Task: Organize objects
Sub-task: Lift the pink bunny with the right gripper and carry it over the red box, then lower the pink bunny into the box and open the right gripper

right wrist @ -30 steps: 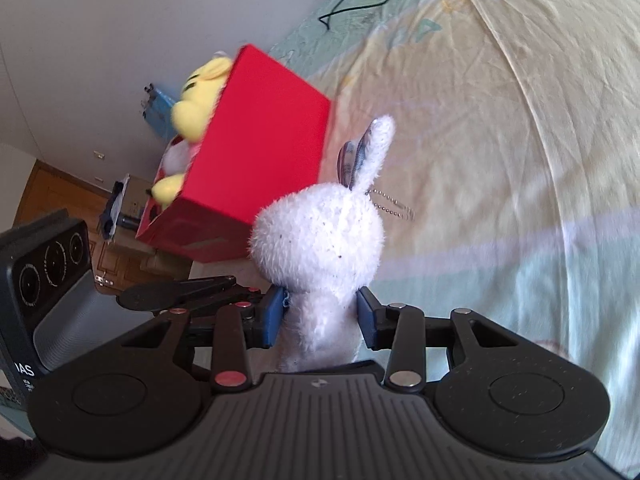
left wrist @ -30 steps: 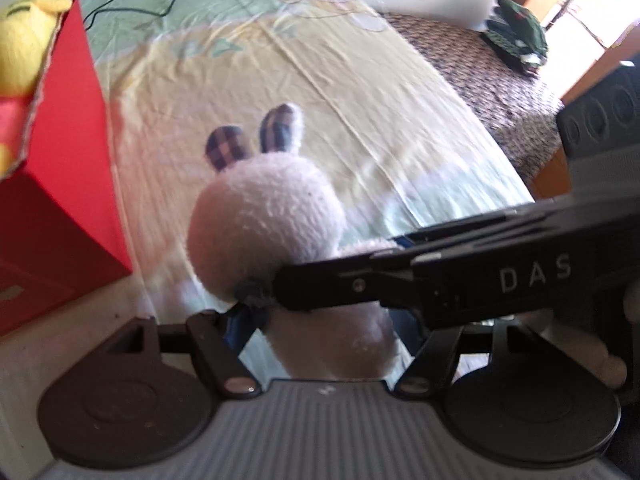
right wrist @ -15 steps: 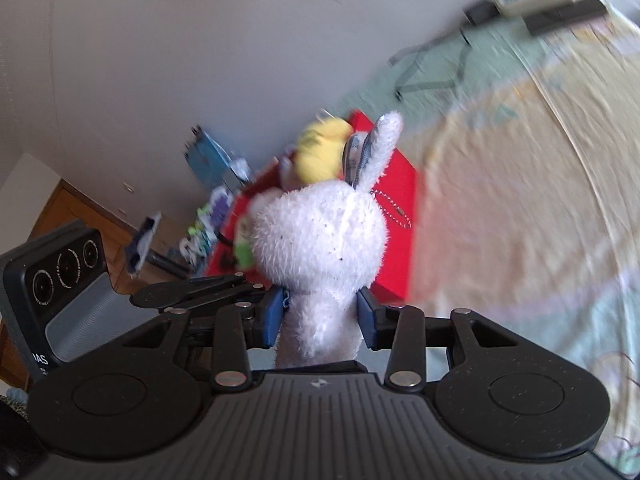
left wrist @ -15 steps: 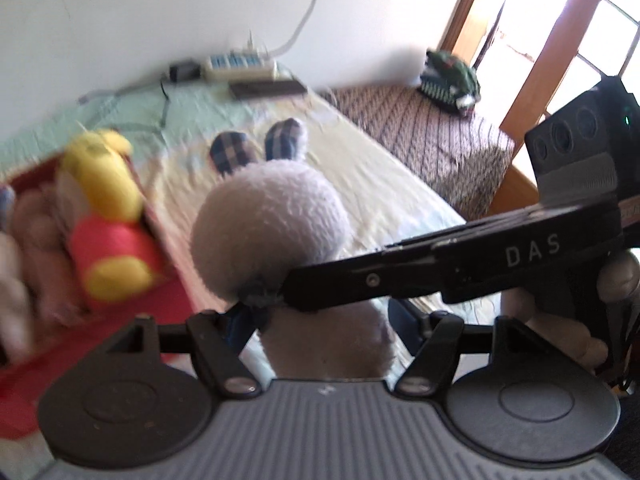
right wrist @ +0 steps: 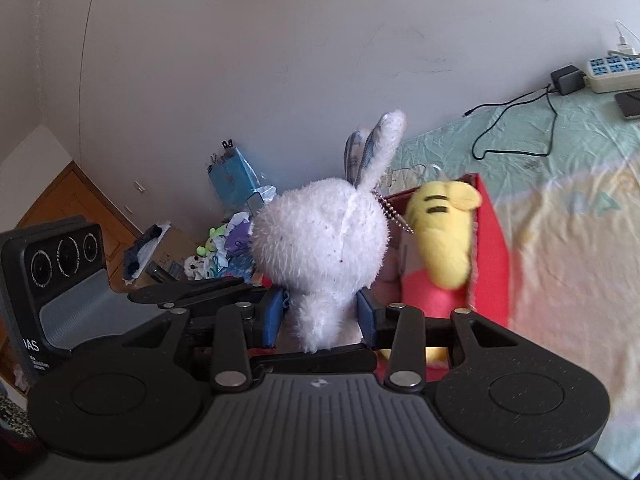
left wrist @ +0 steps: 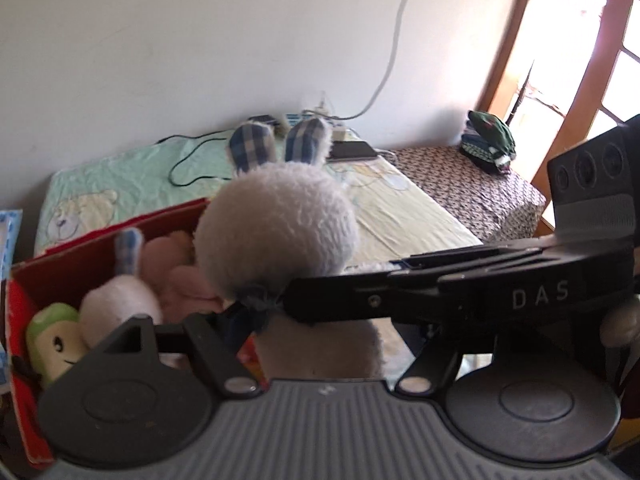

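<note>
The white plush rabbit with blue-checked ears (right wrist: 320,240) is held aloft by both tools at once. The right gripper (right wrist: 320,314) pinches the rabbit's narrow body; its blue pads (right wrist: 274,312) press in from either side just below the head. In the left wrist view, the left gripper (left wrist: 320,344) also has the rabbit's body between its jaws, which are opening; whether its pads touch the fur cannot be told, because the right tool's black arm crosses in front at 3 o'clock. My reading: the left is releasing so that the right alone carries the toy.

The open red cardboard box (left wrist: 100,240) sits on the pale printed bedsheet (left wrist: 400,216), at 9 o'clock of the rabbit in the left view and at 3 o'clock in the right view. It already holds a yellow plush bear (right wrist: 448,232), a pink plush (left wrist: 172,264) and a green-headed plush (left wrist: 52,336). The rabbit hangs beside the box's rim, apparently bound for the opening.

A white power strip (right wrist: 612,70) and black cable (right wrist: 516,128) lie well apart.
</note>
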Demonstrator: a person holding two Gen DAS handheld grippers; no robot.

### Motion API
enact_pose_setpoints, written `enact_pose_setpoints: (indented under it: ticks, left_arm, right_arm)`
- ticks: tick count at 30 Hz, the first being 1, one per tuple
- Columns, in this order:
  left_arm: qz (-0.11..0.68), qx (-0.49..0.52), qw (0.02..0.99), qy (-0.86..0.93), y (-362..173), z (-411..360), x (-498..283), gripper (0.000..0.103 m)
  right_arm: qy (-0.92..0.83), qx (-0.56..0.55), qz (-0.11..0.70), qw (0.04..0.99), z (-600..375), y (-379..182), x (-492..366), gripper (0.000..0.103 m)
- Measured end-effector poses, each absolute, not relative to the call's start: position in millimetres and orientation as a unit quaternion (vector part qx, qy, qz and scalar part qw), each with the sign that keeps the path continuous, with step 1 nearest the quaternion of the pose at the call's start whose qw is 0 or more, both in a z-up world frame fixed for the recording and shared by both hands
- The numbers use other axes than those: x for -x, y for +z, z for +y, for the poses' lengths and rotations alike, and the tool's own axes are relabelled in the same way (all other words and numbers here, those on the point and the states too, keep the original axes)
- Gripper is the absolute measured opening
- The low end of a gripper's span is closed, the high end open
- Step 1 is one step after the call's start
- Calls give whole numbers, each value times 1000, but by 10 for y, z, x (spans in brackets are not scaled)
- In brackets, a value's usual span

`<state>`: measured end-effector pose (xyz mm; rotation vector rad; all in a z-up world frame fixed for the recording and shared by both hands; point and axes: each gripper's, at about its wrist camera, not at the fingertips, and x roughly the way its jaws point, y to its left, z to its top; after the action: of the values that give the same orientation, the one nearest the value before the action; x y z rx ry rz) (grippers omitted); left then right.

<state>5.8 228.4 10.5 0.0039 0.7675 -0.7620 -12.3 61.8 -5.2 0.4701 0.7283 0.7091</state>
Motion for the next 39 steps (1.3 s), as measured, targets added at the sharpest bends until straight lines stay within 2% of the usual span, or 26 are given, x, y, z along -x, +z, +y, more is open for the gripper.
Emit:
enact_pose_setpoints:
  ticks: [19, 22, 27, 32, 39]
  left_arm:
    - [432, 23, 849, -304, -608, 2774, -575, 71]
    - [434, 26, 847, -305, -641, 2810, -566, 74]
    - [431, 23, 847, -309, -626, 2811, -497, 86]
    - [443, 8, 846, -297, -589, 2819, -488, 89]
    - [472, -4, 846, -249, -484, 2827, -536, 92]
  right_arm:
    - [286, -222, 414, 835, 1293, -544, -285, 42]
    - [276, -215, 416, 839, 1308, -538, -271, 43]
    - [255, -219, 395, 855, 1240, -423, -140, 49]
    - [232, -222, 372, 871, 1138, -271, 9, 56]
    - [181, -181, 352, 900, 1025, -42, 167, 57]
